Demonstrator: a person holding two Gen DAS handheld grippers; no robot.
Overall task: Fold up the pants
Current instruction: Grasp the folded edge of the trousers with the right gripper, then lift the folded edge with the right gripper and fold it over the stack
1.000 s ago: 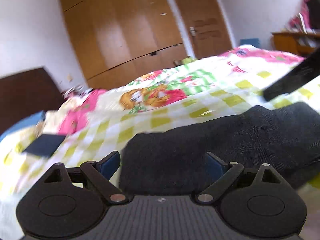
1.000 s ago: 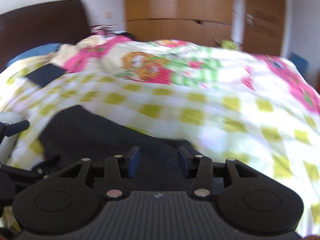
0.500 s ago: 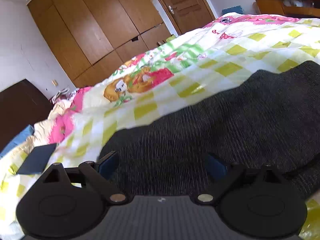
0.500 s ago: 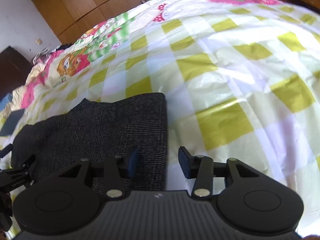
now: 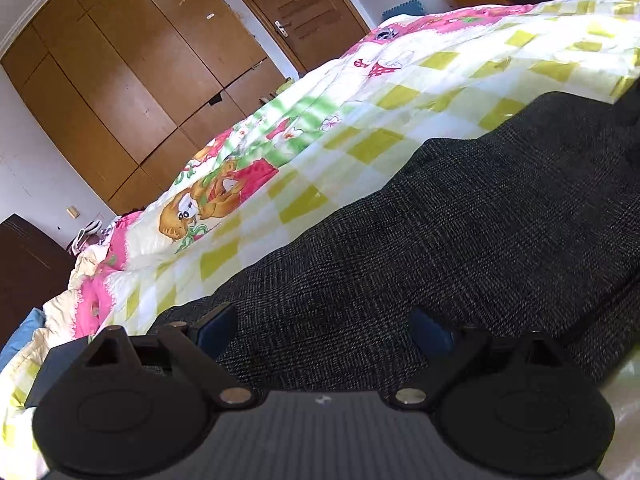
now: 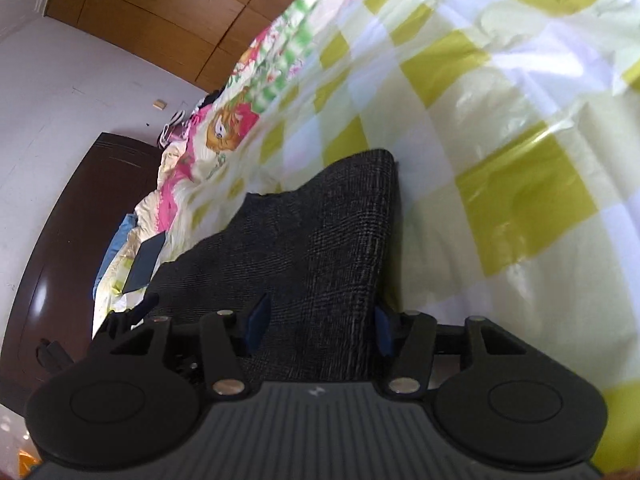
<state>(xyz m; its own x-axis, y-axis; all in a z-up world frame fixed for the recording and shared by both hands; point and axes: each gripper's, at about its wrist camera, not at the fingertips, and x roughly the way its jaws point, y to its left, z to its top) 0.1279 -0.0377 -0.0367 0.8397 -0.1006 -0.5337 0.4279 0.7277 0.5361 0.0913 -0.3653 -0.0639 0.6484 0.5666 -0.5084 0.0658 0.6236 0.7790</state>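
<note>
The dark grey checked pants [image 5: 460, 232] lie flat on the checked bedspread [image 5: 360, 120]. My left gripper [image 5: 324, 330] is open and low over one end of the pants, with cloth between its blue pads. In the right wrist view the pants [image 6: 316, 232] run away to the left, and a corner points up. My right gripper [image 6: 318, 326] is open at the pants' near right edge, with the cloth between its pads. The left gripper's fingertips [image 6: 132, 312] show at the far left end.
The bed is covered by a yellow, white and pink quilt [image 6: 500, 140]. A dark flat object [image 6: 144, 262] lies near the dark headboard [image 6: 68, 240]. Wooden wardrobes [image 5: 132, 72] and a door [image 5: 304, 12] stand beyond the bed.
Both grippers have dropped lower and closer to the pants. The right gripper has tilted and shifted so the pants' edge now sits between its pads.
</note>
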